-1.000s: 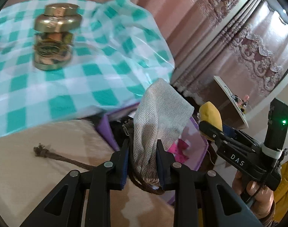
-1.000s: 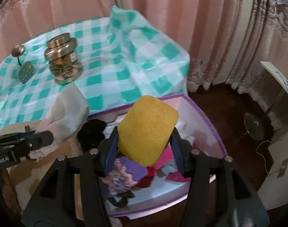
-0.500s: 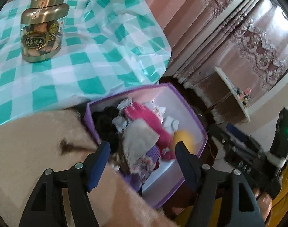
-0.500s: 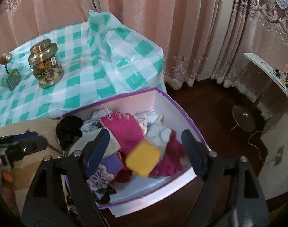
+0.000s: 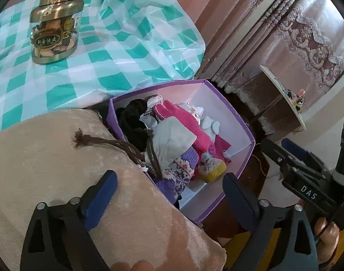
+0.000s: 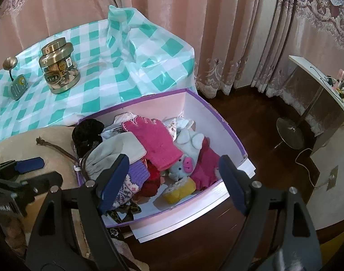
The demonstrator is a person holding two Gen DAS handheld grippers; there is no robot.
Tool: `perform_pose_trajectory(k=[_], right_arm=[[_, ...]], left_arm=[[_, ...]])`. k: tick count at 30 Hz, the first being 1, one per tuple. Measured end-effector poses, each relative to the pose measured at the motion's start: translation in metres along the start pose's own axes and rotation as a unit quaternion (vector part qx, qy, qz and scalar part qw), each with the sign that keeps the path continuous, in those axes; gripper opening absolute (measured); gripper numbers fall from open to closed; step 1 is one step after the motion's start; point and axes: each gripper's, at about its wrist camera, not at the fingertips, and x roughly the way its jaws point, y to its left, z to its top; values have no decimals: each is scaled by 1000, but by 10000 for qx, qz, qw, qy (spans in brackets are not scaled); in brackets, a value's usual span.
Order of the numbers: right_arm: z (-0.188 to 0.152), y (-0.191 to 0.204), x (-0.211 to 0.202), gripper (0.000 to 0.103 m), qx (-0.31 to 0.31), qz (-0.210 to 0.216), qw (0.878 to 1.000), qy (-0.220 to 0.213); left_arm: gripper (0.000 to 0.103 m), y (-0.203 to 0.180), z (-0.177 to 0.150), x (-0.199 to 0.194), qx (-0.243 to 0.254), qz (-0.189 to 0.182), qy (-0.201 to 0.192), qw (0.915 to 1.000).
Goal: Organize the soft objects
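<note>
Pink curtains [image 6: 163, 22] hang behind our purple box [image 6: 230, 133], set beside the cushion [image 5: 47, 158] for easy drops. Both grippers, left [image 5: 169, 188] and right [image 6: 174, 174], have just been opening, nothing between them; pouch [image 5: 172, 140] and yellow sponge [image 6: 180, 189] lie inside.

Black gripper [image 5: 169, 194] frames, blue pads [image 5: 99, 194], silver screws, white "DAS" lettering

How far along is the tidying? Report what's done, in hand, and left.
Done: the grey pouch and yellow soft item lie in the purple box. In hand: nothing; the left gripper and right gripper have just been opening, jaws empty. Left: the pouch's brown cord trails onto the beige cushion; no other loose items show.
</note>
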Motion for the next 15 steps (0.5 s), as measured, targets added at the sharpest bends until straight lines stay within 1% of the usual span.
perform_pose_trajectory(k=[6, 15], right_arm=[[-1, 0, 2, 83, -10, 17, 10000, 20], [-2, 0, 1, 83, 13, 30, 10000, 24]], left_arm=[[97, 1, 0, 0, -77, -82, -59, 9999], [97, 1, 0, 0, -64, -73, -57, 9999]])
